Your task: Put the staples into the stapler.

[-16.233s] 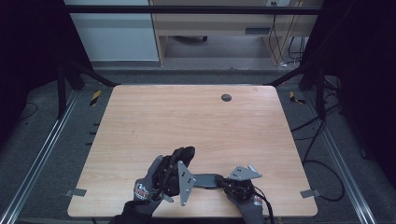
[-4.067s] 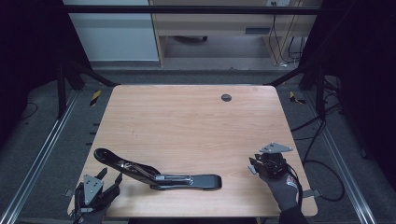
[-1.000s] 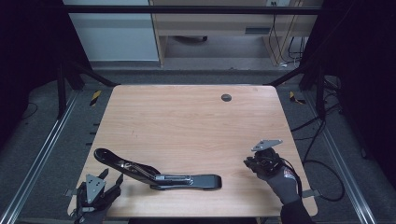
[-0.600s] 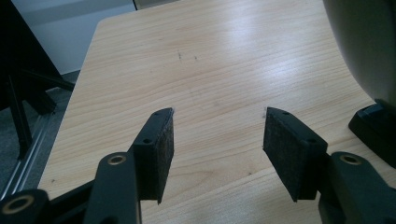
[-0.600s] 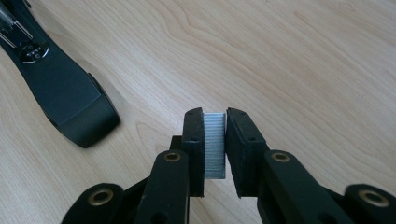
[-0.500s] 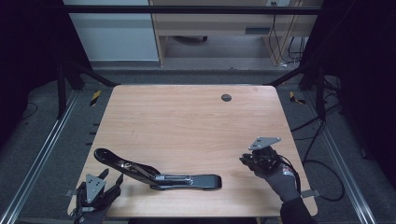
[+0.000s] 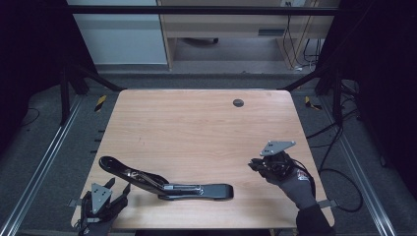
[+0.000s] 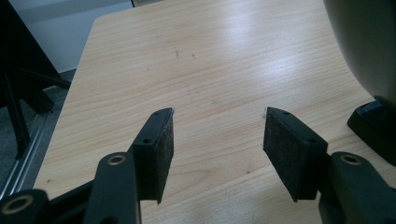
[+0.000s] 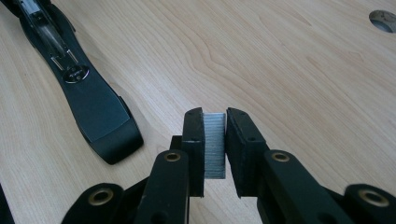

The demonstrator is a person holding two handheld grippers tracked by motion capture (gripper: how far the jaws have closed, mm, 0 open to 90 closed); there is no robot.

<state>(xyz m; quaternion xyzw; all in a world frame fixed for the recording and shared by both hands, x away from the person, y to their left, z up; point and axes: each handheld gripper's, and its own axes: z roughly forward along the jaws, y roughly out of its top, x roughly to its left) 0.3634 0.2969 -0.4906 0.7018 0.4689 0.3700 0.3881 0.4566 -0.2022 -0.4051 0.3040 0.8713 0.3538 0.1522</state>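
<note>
A long black stapler lies swung open near the front of the wooden table, its base end toward my right gripper. My right gripper hovers over the table's right front, shut on a silver strip of staples clamped upright between its pads. My left gripper rests at the table's front left corner, open with nothing between its pads. A black part of the stapler sits just beyond its right jaw.
A round cable hole is set in the far part of the table, also at the upper right of the right gripper view. Metal rails run along both sides of the table, and cables trail on the floor at right.
My right gripper has risen a little and drifted slightly left with the staple strip still clamped. The left gripper and the stapler have not moved.
</note>
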